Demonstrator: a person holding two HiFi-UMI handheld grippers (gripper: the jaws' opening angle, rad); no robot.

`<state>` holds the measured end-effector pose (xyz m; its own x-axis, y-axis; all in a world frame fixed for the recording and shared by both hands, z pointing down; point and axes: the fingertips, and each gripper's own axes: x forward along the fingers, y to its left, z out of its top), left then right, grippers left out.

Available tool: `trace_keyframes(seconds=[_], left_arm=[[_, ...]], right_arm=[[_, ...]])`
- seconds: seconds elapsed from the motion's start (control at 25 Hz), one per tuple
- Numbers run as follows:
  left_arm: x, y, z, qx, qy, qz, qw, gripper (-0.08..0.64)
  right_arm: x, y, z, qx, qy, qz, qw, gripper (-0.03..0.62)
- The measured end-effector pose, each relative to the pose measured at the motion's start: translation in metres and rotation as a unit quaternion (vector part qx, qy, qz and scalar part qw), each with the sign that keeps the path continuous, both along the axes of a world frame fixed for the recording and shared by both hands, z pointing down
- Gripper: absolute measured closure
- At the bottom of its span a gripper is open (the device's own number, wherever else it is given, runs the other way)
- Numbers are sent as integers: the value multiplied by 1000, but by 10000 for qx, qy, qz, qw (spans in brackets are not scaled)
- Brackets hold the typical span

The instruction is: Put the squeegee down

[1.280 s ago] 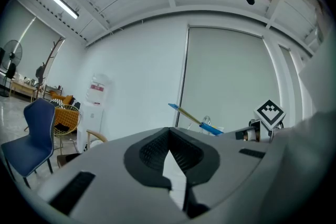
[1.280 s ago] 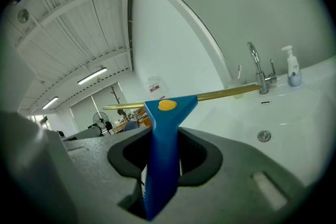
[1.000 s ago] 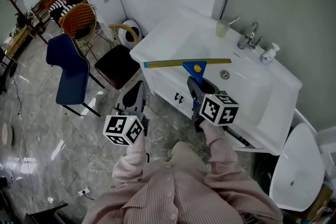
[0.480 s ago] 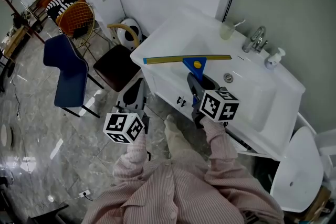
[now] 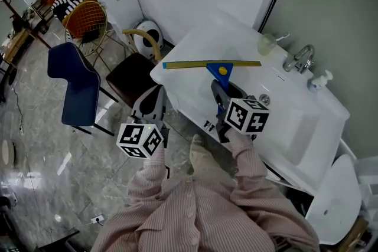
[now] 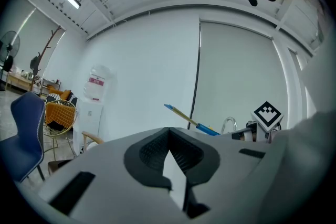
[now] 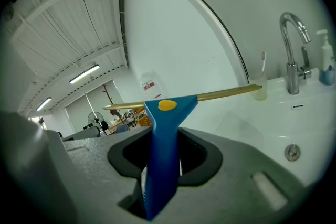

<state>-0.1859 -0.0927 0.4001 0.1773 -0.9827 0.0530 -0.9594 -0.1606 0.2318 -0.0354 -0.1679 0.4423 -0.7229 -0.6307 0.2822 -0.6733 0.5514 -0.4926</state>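
Note:
My right gripper is shut on the blue handle of the squeegee, whose long yellow blade spans across the near left part of the white sink counter, above it. In the right gripper view the squeegee's handle stands between the jaws and the blade runs left to right in front of the faucet. My left gripper hangs left of the counter over the floor, shut with nothing in it; the left gripper view shows its pads meeting.
A faucet, a cup with a toothbrush and a soap bottle stand along the counter's back. A dark stool, a blue chair and an orange wire chair stand to the left. A toilet is at lower right.
Both grippers have moved forward toward the sink, the right one carrying the squeegee further over the counter. The grip has not changed.

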Motion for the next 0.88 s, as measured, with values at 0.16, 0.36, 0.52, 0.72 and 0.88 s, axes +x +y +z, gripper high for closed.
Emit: trace_keyframes(seconds=[0.16,0.36,0.52,0.72,0.88], left_arm=[[-16,-30,-1,-34,22,-25,10000,561],[-30,-68,1,-107,27,36,9999,561],[-37,-98,8,-183,58,81,9998,561],[-44,-129,15,-253,79,170,9995,561],[-44,-149,25,-329,123,234,9991,561]], right_arm=[[-14,-30,2,-79,18,42,10000,469],[-27,-66,5,-165,67,109,9998,469],[-37,-94,11,-235,115,141,9996,469],[-47,-123,19,-317,171,176,9992,469],[-54,-142,27,-365,187,177,9990,469]])
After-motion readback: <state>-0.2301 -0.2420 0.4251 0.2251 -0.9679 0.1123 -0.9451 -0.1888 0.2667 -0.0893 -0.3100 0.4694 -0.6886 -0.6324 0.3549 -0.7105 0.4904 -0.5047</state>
